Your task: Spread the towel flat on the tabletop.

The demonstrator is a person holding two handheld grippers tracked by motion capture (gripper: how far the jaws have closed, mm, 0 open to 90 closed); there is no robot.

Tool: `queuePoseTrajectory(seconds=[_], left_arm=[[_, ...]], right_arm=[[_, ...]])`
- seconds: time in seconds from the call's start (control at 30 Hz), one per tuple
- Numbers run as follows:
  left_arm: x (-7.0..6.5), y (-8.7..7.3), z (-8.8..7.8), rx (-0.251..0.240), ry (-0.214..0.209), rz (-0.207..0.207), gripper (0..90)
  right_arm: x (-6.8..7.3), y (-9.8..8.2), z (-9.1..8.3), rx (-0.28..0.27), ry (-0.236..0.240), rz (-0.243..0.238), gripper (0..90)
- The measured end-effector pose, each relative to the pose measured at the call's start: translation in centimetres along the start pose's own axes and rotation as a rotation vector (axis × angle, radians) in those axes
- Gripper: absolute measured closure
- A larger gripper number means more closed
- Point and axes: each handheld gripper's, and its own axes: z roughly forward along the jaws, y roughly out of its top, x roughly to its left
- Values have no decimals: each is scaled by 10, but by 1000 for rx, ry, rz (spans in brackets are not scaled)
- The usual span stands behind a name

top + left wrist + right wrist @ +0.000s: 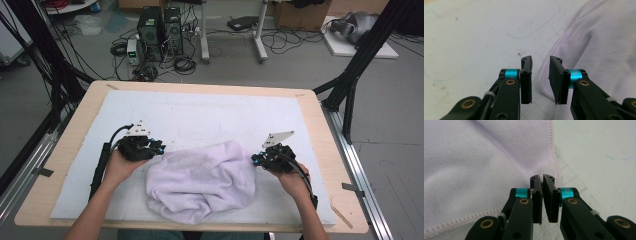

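A pale lilac towel [200, 182] lies crumpled on the white mat [210, 107], near the table's front edge. My left gripper [161, 147] sits at the towel's left edge. In the left gripper view the left gripper [541, 60] is open, with only mat and the towel [599, 45] edge behind the gap. My right gripper [254, 159] is at the towel's right edge. In the right gripper view the right gripper [542, 177] is shut, its tips at the stitched hem of the towel [474, 170]. Whether any cloth is pinched I cannot tell.
The wooden table [65, 150] carries the mat, which has faint pen outlines drawn on it. Black frame posts [350, 85] stand at the table's far right and far left corners. Computer towers [160, 30] and cables sit on the floor beyond.
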Motion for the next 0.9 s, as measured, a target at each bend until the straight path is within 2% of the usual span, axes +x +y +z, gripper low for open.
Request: queuePoseTrajectory(seconds=[0.03, 0.1, 0.2, 0.23, 0.3, 0.33, 0.4, 0.43, 0.5, 0.53, 0.6, 0.67, 0.73, 0.8, 0.83, 0.87, 0.9], left_arm=[[1, -1, 5, 27, -6, -4, 681], [1, -3, 15, 82, 23, -3, 628], [3, -6, 25, 123, 20, -7, 622], [3, -6, 26, 119, 18, -5, 640], [2, -5, 26, 118, -6, 16, 793], [1, -4, 27, 117, 8, 24, 854], [2, -2, 27, 110, 31, 25, 871], [4, -1, 26, 100, 54, 27, 874], [12, 2, 22, 83, 92, 5, 876], [17, 6, 21, 72, 126, 5, 877], [32, 18, 14, 21, 180, -19, 878], [46, 38, 6, -22, 250, -25, 879], [63, 65, -3, -59, 323, -34, 878], [77, 90, -16, -129, 394, -65, 872], [81, 101, -21, -140, 429, -70, 846], [83, 108, -23, -149, 452, -83, 743], [85, 111, -25, -154, 441, -101, 624]], right_arm=[[-2, -1, 0, -4, -1, 5, 860], [-4, -1, -1, -15, 2, 11, 860], [-5, -1, 3, -7, 19, 8, 860], [-4, 0, 5, -1, 22, 1, 860], [-3, 1, 10, 9, 34, -8, 859], [-3, 2, 11, 10, 43, -13, 859], [-5, 4, 15, 5, 56, -9, 860], [-7, 7, 16, 12, 53, -7, 860], [-12, 15, 14, 15, 39, -10, 861], [-17, 21, 12, 13, 26, -16, 863], [-28, 36, 4, -6, -17, -11, 863], [-42, 54, -6, -25, -71, -9, 866], [-58, 76, -15, -47, -116, 4, 866], [-74, 100, -27, -69, -190, 17, 865], [-80, 111, -33, -105, -202, 32, 857], [-84, 119, -37, -147, -215, 49, 803], [-87, 124, -38, -177, -232, 69, 653]])
